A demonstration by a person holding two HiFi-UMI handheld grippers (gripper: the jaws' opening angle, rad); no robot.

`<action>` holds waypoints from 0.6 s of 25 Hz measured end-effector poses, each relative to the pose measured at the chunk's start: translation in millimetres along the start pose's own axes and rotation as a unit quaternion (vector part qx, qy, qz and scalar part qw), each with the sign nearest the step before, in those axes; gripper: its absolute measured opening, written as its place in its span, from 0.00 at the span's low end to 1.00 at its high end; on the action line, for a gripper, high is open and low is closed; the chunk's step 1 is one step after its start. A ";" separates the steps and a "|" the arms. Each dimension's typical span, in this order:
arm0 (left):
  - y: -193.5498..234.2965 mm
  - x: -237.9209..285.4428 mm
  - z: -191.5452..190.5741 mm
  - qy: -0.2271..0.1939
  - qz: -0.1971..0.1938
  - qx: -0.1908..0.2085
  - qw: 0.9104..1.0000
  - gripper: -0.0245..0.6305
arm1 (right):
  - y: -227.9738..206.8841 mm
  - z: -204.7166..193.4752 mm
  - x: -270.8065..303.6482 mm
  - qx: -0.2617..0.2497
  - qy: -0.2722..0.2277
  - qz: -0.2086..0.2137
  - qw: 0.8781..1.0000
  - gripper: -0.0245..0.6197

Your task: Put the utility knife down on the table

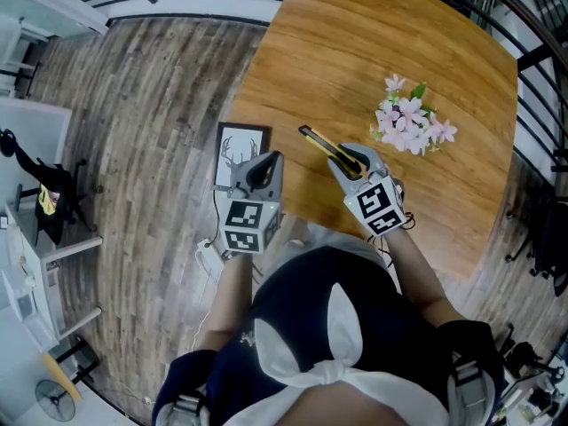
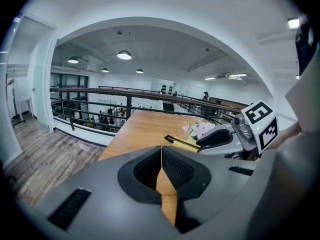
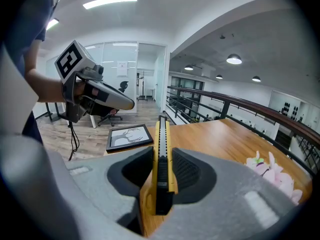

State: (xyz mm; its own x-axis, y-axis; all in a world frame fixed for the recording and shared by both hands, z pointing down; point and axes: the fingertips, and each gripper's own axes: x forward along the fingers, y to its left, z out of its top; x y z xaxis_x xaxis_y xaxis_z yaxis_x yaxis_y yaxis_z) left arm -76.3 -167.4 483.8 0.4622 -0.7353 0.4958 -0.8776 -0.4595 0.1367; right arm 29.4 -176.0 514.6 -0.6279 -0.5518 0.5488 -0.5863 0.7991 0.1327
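Right gripper (image 3: 161,159) clamps the utility knife (image 3: 161,134), its length running straight out along the jaws above the table's (image 3: 220,136) near edge; left gripper (image 2: 161,159) hangs closed, empty.

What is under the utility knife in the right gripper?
Bare wooden table lies below the utility knife. The jaws of the right gripper hide the spot beneath its handle.
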 end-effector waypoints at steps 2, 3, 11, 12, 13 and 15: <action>-0.7 0.6 -1.4 0.001 0.000 0.000 1.000 0.07 | 3.1 -3.8 2.4 0.007 -0.001 0.007 1.000 0.22; -0.9 1.0 -2.0 0.002 0.000 0.000 1.000 0.07 | 3.9 -6.0 3.4 0.009 0.001 0.009 1.000 0.22; 2.4 1.6 -4.7 0.007 0.001 -0.005 1.000 0.07 | 4.3 -13.8 10.3 0.008 0.014 0.010 1.000 0.22; 2.2 2.0 -4.1 0.005 0.000 -0.003 1.000 0.07 | 4.3 -14.0 11.0 0.009 0.014 0.011 1.000 0.22; 2.1 2.3 -3.8 0.005 0.000 -0.003 1.000 0.07 | 3.9 -14.4 11.3 0.008 0.016 0.010 1.000 0.22; 2.3 2.4 -3.8 0.005 -0.001 -0.003 1.000 0.07 | 3.0 -15.7 12.0 0.005 0.021 0.010 1.000 0.22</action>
State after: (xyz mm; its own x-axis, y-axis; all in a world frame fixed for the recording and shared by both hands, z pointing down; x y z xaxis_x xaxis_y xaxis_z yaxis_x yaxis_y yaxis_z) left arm -77.6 -168.4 488.5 0.4625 -0.7290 0.5045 -0.8776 -0.4574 0.1435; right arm 28.1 -176.5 534.6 -0.6173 -0.5251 0.5859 -0.5796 0.8071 0.1127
